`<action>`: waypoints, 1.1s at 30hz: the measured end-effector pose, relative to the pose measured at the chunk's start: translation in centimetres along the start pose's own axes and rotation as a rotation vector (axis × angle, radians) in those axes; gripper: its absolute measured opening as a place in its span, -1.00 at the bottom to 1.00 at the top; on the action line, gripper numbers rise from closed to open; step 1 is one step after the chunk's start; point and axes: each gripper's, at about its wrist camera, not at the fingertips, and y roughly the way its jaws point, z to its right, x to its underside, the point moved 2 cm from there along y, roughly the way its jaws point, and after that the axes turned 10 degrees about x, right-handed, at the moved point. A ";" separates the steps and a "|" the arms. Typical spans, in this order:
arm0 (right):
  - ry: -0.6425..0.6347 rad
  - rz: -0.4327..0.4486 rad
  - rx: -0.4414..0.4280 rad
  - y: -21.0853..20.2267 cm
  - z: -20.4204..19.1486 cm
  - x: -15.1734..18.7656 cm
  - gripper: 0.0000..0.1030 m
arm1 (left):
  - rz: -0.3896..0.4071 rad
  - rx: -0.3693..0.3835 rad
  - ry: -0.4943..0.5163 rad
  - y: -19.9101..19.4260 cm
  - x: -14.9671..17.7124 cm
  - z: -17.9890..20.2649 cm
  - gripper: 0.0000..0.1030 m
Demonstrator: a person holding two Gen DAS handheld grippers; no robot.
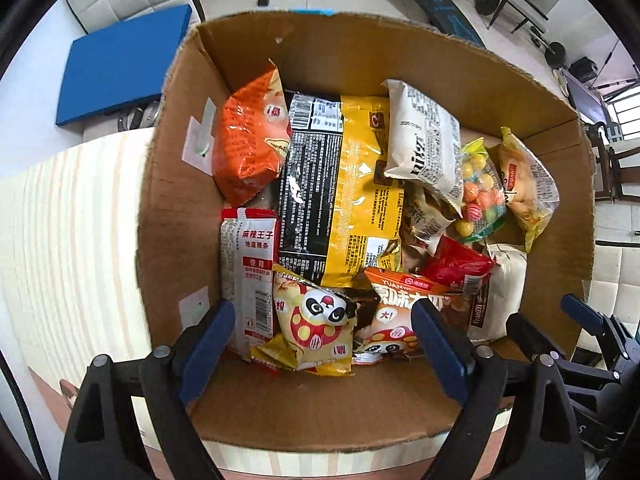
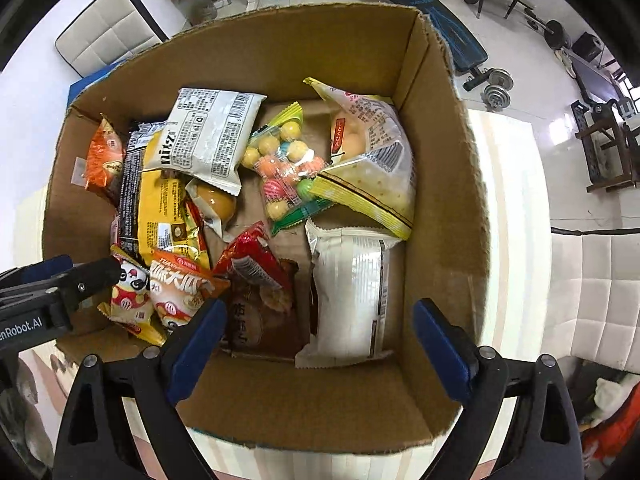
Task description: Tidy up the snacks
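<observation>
both hand-held grippers, left hand-held gripper (image 1: 322,332) and right hand-held gripper (image 2: 320,330), hang spread wide and empty over the cardboard box (image 1: 360,44). snacks (image 1: 362,184) crowd its 9 o'clock side; a careless descent could crush packets there.

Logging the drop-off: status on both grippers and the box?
Left gripper open, empty, over box. Right gripper open, empty. Snacks piled inside box. Nothing in the way.
</observation>
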 end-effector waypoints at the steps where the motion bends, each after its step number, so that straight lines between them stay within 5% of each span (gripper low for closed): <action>1: 0.000 0.003 -0.001 -0.3 -0.1 0.3 0.88 | 0.006 -0.001 0.003 -0.2 0.1 0.2 0.75; 15: 0.029 0.131 -0.023 -6.8 2.5 4.3 0.88 | 0.175 -0.011 0.060 -5.5 7.1 1.7 0.75; 33: 0.088 0.357 -0.062 -19.7 5.7 19.0 0.88 | 0.424 0.002 0.135 -15.1 22.3 4.7 0.75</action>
